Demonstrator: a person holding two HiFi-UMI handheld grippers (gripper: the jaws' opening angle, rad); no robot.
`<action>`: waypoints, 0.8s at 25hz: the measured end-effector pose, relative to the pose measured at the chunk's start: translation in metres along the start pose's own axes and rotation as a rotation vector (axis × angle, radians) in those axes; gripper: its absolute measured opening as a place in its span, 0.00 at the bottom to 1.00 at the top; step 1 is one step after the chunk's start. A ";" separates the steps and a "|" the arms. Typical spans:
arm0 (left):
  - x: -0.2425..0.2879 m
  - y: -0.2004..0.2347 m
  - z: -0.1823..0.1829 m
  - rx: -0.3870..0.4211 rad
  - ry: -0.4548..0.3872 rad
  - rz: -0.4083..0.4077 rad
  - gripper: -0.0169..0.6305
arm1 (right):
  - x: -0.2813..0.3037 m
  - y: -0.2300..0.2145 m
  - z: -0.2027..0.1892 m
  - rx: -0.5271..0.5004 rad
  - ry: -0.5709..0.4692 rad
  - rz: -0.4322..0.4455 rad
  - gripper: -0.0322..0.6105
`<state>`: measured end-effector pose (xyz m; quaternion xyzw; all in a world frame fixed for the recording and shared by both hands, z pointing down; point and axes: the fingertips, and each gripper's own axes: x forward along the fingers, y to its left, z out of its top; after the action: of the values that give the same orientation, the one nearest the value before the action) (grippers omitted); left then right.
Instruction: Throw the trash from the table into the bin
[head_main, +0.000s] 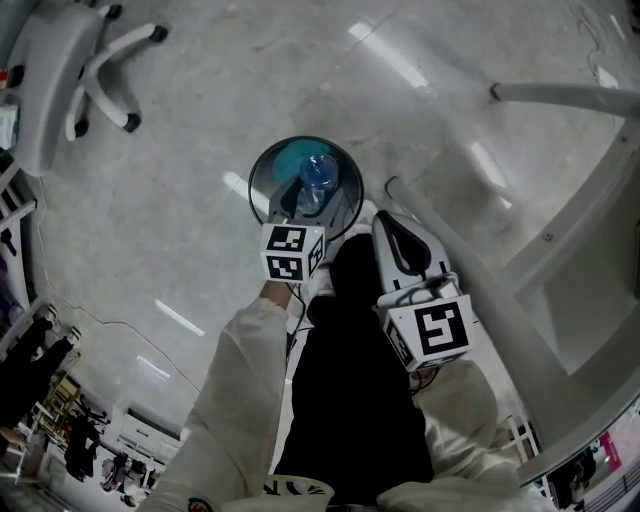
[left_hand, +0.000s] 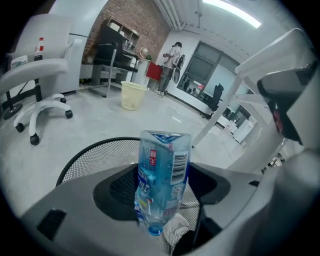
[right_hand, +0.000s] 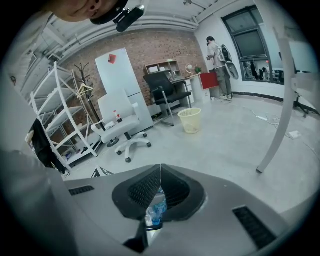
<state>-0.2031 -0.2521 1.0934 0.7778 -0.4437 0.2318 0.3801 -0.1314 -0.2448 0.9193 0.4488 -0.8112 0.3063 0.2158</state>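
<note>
Closest to the camera, sleeves (head_main: 240, 400): cream, one to each hand-held gripper, black trousers between them.
Right marker cube (head_main: 432, 332): at the back of its hand-held gripper, near the right sleeve.
Right hand-held gripper (right_hand: 160, 170): jaws pressed together with no gap, nothing clamped; tip aimed down at the floor just beside the right rim of the bin; a scrap of clear blue plastic visible below the closed tips, source not clear.
Left marker cube (head_main: 293, 252): just short of the near rim of the bin.
Left hand-held gripper (left_hand: 162, 172): jaws spread wide and closed on the bottle, one dark pad on each side of it; reaching over the near rim of the bin.
Bottle (left_hand: 165, 150): clear plastic with a blue label and barcode, cap end down, flat base up; held in the air over the open mouth of the bin, not resting on anything.
Bin (head_main: 262, 165): round, black wire mesh, standing on the floor; a teal patch and some pale crumpled material inside.
Floor (head_main: 200, 120): grey, glossy, streaked with light reflections.
White table leg (head_main: 520, 270): slanting across the floor to the right of the bin.
Office chair (left_hand: 35, 75): white, on castors, well apart from the bin, to the left.
Far end of the room: cream waste basket (left_hand: 131, 95) on the floor, brick wall, a person (left_hand: 172, 55) standing by the windows.
</note>
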 end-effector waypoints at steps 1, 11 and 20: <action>0.001 0.000 -0.004 -0.004 0.022 -0.002 0.51 | 0.000 0.000 0.000 0.000 -0.001 0.001 0.08; -0.001 -0.002 -0.029 -0.012 0.167 -0.001 0.51 | -0.008 0.002 0.006 -0.006 -0.006 -0.004 0.08; -0.023 -0.005 -0.033 0.002 0.212 -0.011 0.53 | -0.019 0.024 0.011 -0.022 -0.019 0.007 0.08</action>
<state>-0.2107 -0.2127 1.0953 0.7517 -0.3962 0.3112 0.4255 -0.1437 -0.2316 0.8921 0.4464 -0.8181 0.2939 0.2121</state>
